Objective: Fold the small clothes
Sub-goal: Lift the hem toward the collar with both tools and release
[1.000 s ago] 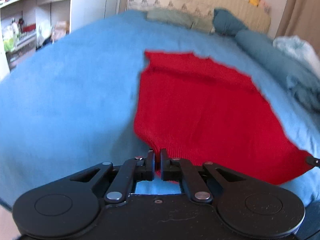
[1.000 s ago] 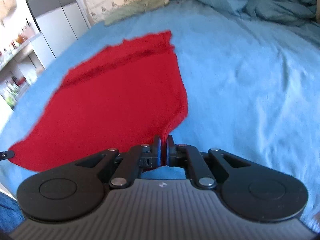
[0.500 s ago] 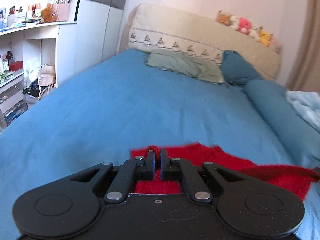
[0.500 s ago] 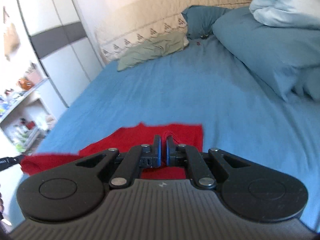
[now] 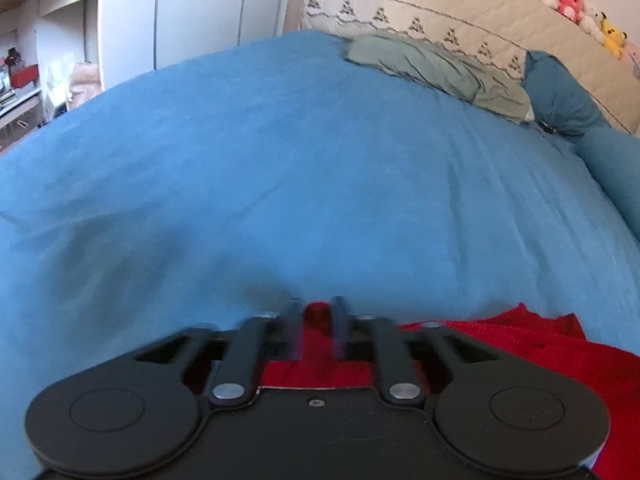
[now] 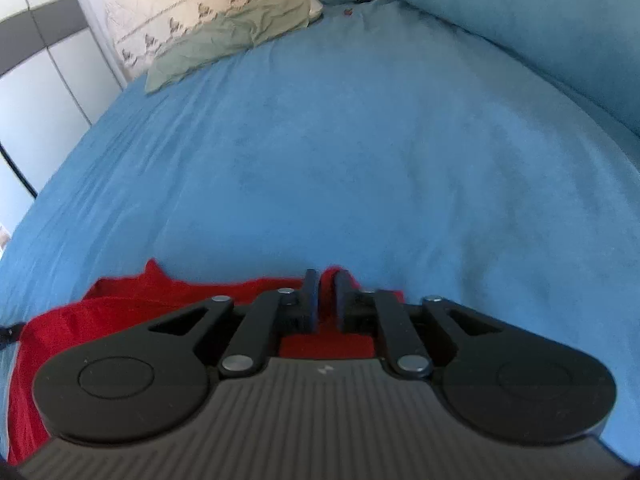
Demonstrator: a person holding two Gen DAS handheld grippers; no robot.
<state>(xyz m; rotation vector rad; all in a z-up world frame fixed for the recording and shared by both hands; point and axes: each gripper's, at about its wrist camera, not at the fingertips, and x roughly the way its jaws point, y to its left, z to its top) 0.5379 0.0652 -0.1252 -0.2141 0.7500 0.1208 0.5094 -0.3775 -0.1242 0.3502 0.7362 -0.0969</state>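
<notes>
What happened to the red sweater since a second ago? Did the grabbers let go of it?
The red sweater lay spread flat on the blue bed; both grippers carried its near edge forward over the rest, folding it. Now the left gripper has opened and its blurred fingers have let go. The right gripper has parted its fingers too, with cloth showing in the gap. The bed and green pillow stayed put.

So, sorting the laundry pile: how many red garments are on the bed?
1. The red knit garment lies on the blue bedspread at the near edge, under both tools; the tool bodies hide part of it, so more could be hidden.
</notes>
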